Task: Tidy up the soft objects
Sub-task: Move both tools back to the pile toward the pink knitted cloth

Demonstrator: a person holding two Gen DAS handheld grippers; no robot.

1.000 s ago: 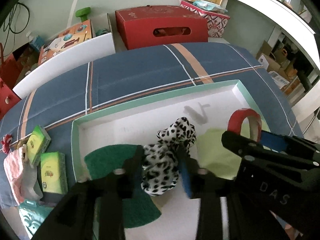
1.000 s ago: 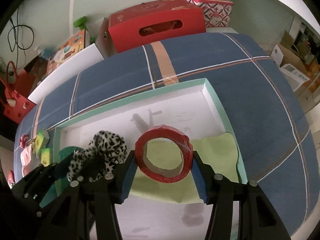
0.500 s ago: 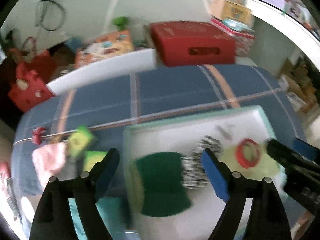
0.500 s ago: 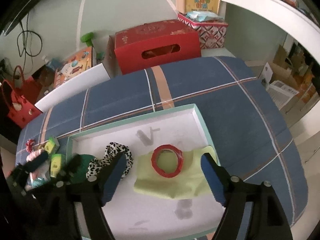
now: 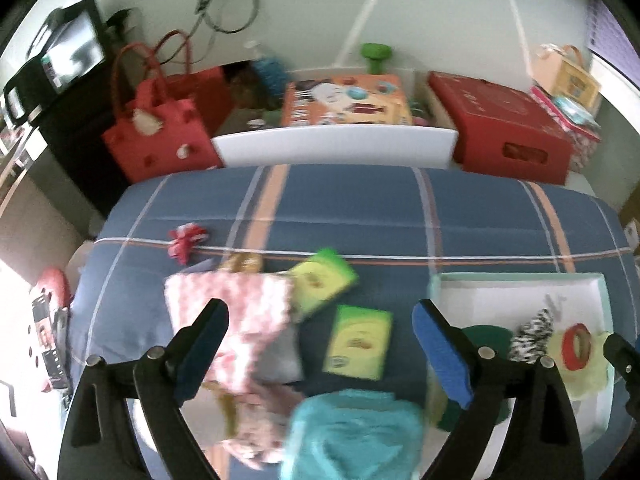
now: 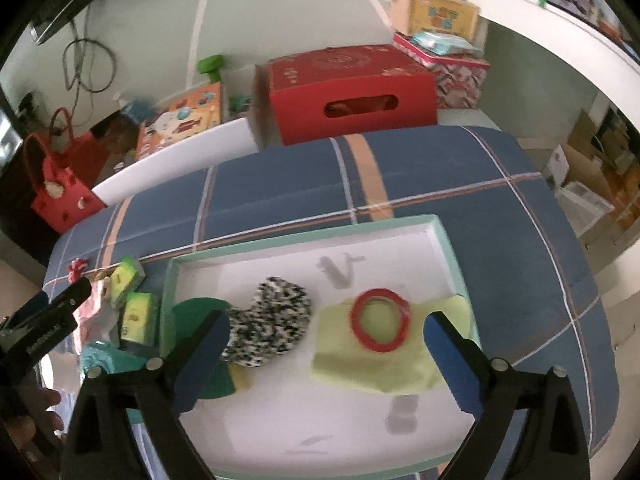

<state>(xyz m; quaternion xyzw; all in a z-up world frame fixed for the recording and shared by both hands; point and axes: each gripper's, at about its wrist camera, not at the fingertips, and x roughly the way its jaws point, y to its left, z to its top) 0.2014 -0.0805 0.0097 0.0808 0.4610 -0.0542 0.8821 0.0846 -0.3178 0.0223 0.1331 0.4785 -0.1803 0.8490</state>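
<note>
My left gripper (image 5: 320,344) hangs above the blue bedspread left of the tray, jaws opening wide, nothing held. Below it lie a pink-and-white cloth (image 5: 236,320), two green-and-yellow sponges (image 5: 320,284) (image 5: 358,346) and a teal cloth (image 5: 352,432). My right gripper (image 6: 326,356) hovers over the white tray (image 6: 300,240), jaws opening too, with nothing in them. In the tray lie a green cloth (image 6: 196,312), a leopard-print scrunchie (image 6: 272,320) and a red tape ring (image 6: 380,320) resting on a yellow-green cloth (image 6: 384,364).
A small red bow (image 5: 186,240) lies on the bedspread further back. Behind the bed stand a red box (image 6: 352,92), a red bag (image 5: 160,132) and an orange toy box (image 5: 344,100). The left gripper's body (image 6: 44,328) shows at the right wrist view's left edge.
The left gripper let go of the scrunchie and swung left out of the tray to above the pile. The right gripper released the red ring, opened wide and rose.
</note>
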